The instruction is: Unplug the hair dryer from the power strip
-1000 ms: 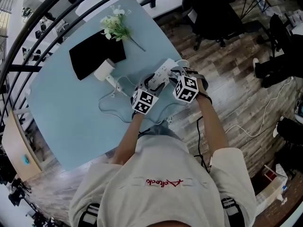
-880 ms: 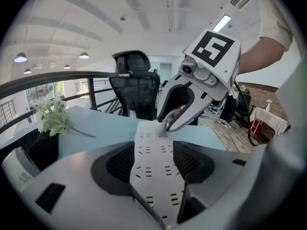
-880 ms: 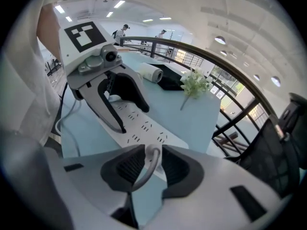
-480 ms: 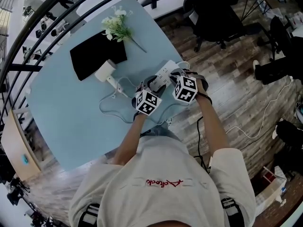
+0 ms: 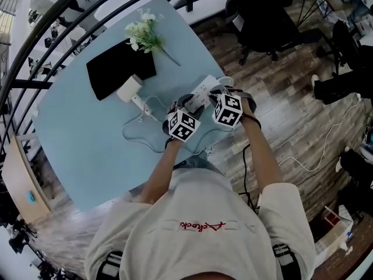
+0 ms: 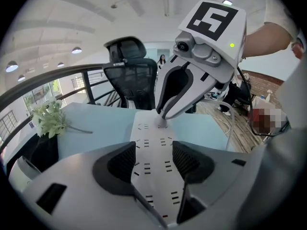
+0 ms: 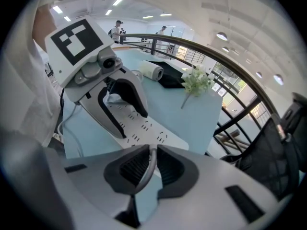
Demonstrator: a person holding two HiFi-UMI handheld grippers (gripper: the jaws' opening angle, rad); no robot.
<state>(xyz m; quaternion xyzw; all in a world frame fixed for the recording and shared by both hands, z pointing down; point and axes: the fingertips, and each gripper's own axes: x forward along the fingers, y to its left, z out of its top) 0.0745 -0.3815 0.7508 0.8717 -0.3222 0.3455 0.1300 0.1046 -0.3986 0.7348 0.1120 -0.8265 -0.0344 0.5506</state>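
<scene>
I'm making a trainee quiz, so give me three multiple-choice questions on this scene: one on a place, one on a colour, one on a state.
1. Where does the hair dryer lie? A, on the floor. B, on the table at the black cloth's edge. C, on a chair.
2. What colour is the table? A, light blue. B, red. C, black.
3. How do the right gripper's jaws stand? A, wide apart and empty. B, close about a thin cord. C, around the flowers.
Answers: B, the head view shows it at the cloth's edge; A, the top is pale blue; B, the jaws are closing with the cord between the pads.
</scene>
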